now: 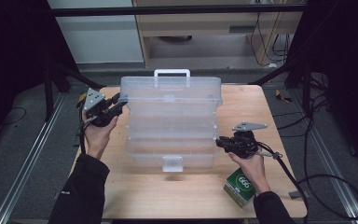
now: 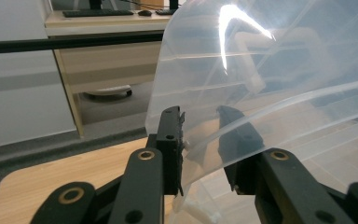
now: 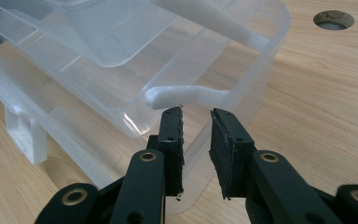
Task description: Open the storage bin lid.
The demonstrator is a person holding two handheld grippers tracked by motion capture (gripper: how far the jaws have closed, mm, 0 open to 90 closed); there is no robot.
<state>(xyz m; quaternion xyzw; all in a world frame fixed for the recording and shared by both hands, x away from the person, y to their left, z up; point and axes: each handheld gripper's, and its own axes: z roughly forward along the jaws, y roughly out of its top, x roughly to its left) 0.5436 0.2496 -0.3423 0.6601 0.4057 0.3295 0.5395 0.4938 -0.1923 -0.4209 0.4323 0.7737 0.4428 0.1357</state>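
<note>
The clear tiered plastic box stands open at the middle of the wooden table. At its ten o'clock corner the left gripper has its part-open jaws astride the raised lid's edge, one jaw either side. At four o'clock the right gripper has narrowly parted jaws at the bottom tray's corner, below the white hinge arm; whether they pinch I cannot tell.

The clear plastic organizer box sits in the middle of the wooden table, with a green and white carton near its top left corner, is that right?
Not quite: the high view shows the green and white carton near the table's bottom right corner, beside the person's right forearm. The clear plastic organizer box does sit mid-table.
</note>
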